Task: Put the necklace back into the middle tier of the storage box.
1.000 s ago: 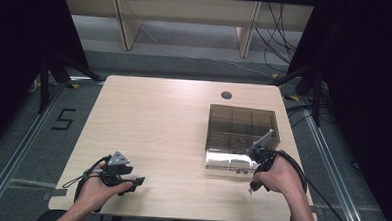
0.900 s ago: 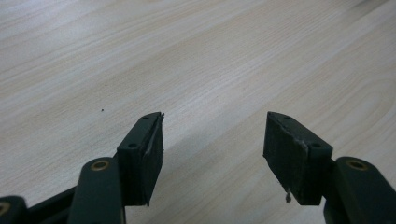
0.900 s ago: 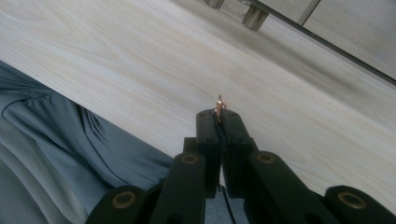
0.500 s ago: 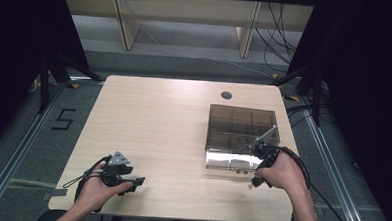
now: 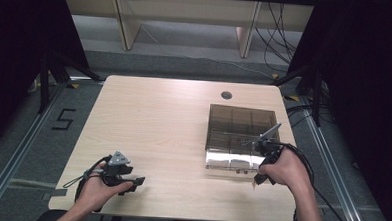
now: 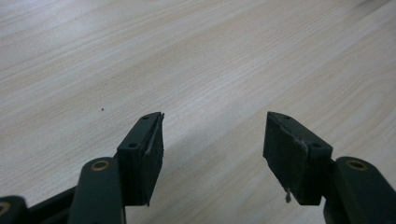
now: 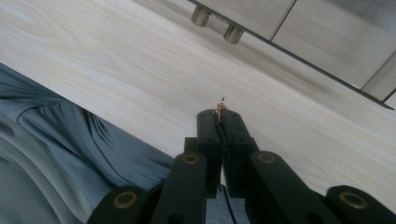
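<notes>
Two grippers work at the table [image 5: 173, 119]. Nearest, the left gripper [image 6: 212, 156] rests low over bare wood, jaws wide apart and empty. The right gripper [image 7: 219, 122] has its jaws pressed together on a tiny copper-coloured piece [image 7: 221, 105], near the table's front edge, just before the smoky compartment box [image 5: 240, 132]
</notes>
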The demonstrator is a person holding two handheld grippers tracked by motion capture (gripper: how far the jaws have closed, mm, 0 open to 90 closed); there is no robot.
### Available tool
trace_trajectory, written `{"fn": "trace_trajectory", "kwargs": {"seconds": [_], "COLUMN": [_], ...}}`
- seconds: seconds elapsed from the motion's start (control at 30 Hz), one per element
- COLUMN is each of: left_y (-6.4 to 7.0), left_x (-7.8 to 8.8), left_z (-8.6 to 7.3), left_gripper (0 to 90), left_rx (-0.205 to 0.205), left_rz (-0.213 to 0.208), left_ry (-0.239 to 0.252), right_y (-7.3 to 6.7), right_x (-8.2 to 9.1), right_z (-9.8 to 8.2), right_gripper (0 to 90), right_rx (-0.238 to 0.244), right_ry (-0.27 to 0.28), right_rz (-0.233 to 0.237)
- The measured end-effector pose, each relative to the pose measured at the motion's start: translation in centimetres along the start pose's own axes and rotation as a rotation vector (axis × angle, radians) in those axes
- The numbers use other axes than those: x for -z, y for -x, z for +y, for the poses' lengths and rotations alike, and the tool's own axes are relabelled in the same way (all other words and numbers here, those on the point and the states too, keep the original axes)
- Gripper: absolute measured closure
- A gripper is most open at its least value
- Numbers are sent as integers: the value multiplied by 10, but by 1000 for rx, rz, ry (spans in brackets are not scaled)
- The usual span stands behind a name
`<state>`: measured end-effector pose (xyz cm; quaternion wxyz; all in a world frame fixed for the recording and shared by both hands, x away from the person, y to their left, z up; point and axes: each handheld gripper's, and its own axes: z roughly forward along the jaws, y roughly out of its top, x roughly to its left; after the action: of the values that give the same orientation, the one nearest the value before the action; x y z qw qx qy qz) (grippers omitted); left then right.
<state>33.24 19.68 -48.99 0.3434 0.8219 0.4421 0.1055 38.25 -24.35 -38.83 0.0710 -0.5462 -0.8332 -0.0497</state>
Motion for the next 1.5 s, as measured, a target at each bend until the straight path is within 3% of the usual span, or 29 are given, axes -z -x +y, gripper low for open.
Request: {"fn": "trace_trajectory", "kwargs": {"seconds": [0.1, 0.2, 0.3, 0.33, 0.37, 0.43, 0.47, 0.6, 0.7, 0.73, 0.97, 1.27, 1.5], "left_y": [0, 0, 0, 1, 1, 0, 0, 1, 2, 1, 1, 1, 1], "left_x": [0, 0, -1, -1, -1, -1, -1, -1, -2, -2, -2, -1, -1], "left_z": [0, 0, 0, 0, 0, 0, 0, 0, 0, 0, 0, 0, 0], "left_gripper": [376, 376, 376, 376, 376, 376, 376, 376, 376, 376, 376, 376, 377], "left_rx": [-7, -6, -8, -3, -3, -9, -11, -14, 1, -11, -9, -11, -8], "left_rz": [-5, -5, 1, -1, -1, -5, -6, -9, -7, -3, -8, 2, -1], "left_ry": [-1, 0, -1, 3, 3, 0, -2, -2, 1, -1, 1, 0, 2], "right_y": [2, 2, 6, 5, 6, 5, 7, 9, 9, 9, 13, 13, 15], "right_x": [2, 6, 5, 6, 6, 6, 8, 11, 15, 15, 22, 25, 27], "right_z": [0, 1, 2, 3, 3, 4, 5, 6, 7, 8, 10, 9, 10], "right_gripper": [877, 876, 877, 877, 877, 877, 877, 877, 877, 877, 877, 877, 877], "right_rx": [20, -16, 11, -12, 8, -19, -10, -12, -21, -24, -40, -61, -43], "right_ry": [20, -4, 10, -6, 1, 2, -17, 13, -2, 19, 15, 54, 56], "right_rz": [-1, -2, -5, -7, 0, 1, 4, 6, 17, 11, 21, 16, 11]}}
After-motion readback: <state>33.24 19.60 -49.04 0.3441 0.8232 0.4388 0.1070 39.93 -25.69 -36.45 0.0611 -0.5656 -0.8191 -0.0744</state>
